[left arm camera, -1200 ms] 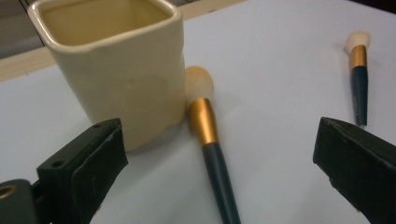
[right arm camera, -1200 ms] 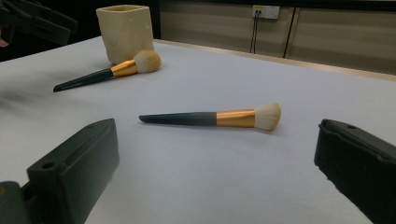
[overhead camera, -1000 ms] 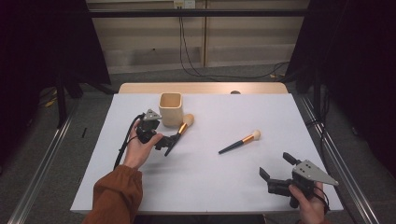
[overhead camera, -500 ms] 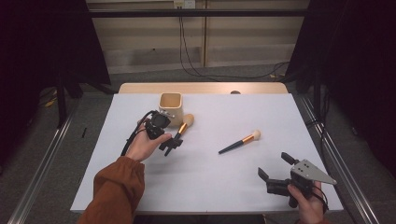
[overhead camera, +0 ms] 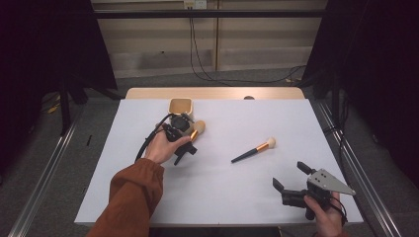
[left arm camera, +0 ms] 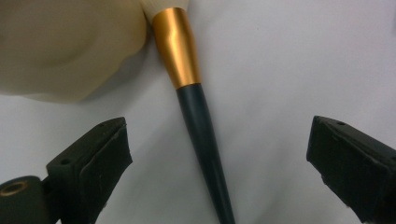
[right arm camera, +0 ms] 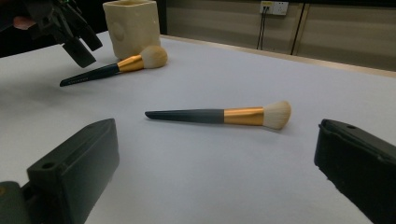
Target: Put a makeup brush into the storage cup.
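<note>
A cream square cup [overhead camera: 180, 106] stands at the back of the white table [overhead camera: 232, 197]. A makeup brush [overhead camera: 198, 128] with a gold ferrule lies beside it, head next to the cup. My left gripper [overhead camera: 184, 154] hovers open over this brush. In the left gripper view the dark handle [left arm camera: 201, 130] runs up between the two spread jaws of the left gripper [left arm camera: 219, 172], untouched. A second brush [overhead camera: 254, 150] lies mid-table. My right gripper [overhead camera: 289, 175] is open near the front right edge, and in its own view the right gripper [right arm camera: 215, 182] faces that brush [right arm camera: 219, 115] from a distance.
The right gripper view also takes in the cup [right arm camera: 130, 28], the first brush [right arm camera: 112, 67] and the left gripper [right arm camera: 70, 32] farther off. A black cable [overhead camera: 148, 143] loops from the left gripper. The table's wooden back edge [overhead camera: 217, 93] borders a floor with cables.
My left gripper has moved a little to the right and down, and now straddles the handle of the brush by the cup. The right gripper has hardly shifted.
</note>
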A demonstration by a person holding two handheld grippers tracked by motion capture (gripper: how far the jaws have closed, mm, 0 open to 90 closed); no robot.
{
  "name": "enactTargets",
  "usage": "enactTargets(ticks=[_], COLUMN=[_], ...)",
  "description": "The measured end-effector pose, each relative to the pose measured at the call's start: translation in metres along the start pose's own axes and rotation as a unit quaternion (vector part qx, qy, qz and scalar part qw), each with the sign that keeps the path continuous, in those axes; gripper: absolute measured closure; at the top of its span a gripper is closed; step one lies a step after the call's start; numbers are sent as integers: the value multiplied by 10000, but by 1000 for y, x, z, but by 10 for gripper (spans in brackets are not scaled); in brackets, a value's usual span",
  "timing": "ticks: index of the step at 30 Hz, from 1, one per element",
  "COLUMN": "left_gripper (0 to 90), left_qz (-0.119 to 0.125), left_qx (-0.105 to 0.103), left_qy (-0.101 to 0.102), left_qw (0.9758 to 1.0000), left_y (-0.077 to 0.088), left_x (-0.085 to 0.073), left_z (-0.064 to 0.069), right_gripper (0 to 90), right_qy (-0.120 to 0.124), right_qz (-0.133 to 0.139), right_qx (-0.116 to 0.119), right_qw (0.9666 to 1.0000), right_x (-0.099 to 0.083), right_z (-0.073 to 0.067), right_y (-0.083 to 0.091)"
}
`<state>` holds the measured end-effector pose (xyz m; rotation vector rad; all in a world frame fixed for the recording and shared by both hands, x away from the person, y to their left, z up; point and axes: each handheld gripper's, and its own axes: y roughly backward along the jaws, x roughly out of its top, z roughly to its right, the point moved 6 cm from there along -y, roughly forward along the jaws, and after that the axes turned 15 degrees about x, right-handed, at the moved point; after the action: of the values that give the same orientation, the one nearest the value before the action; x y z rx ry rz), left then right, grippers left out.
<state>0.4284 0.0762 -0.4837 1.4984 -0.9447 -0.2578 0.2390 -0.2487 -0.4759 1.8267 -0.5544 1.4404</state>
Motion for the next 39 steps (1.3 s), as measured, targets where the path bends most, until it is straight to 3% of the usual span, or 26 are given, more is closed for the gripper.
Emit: enactTargets(ticks=[3,5,8,12,15,18,25,27,39], left_gripper=[59,59,65,48,57,57,182,240,367], left_qz=[-149,-240,-346,-387,-406,-524,-741,-657,-861], left_qx=[-7,139,122,125,225,208,186,233,218], left_qy=[10,-15,16,-33,98,79,109,118,166], left_qw=[9999,9996,9993,9992,9989,9984,9970,9975,9959], left_y=[-5,-8,-13,-20,-24,-27,-36,-36,-34], left_x=[2,3,2,3,3,2,2,6,11], left_z=[-1,-4,-4,-1,-3,-2,-1,-1,2], right_gripper=[0,0,0,0,0,0,0,0,0], right_qy=[4,0,17,12,12,19,35,44,54], right_qz=[-13,-17,-33,-44,-46,-57,-66,-72,-84], right_qx=[-7,-7,-1,11,14,12,24,33,74], right_qw=[10000,10000,10000,10000,10000,10000,10000,10000,9999], right_x=[0,0,-1,-1,-1,-1,-1,-1,-1], right_z=[0,-1,-1,-1,-1,-1,-1,-1,-2], right_y=[0,0,0,-1,-1,-1,-1,-2,-3])
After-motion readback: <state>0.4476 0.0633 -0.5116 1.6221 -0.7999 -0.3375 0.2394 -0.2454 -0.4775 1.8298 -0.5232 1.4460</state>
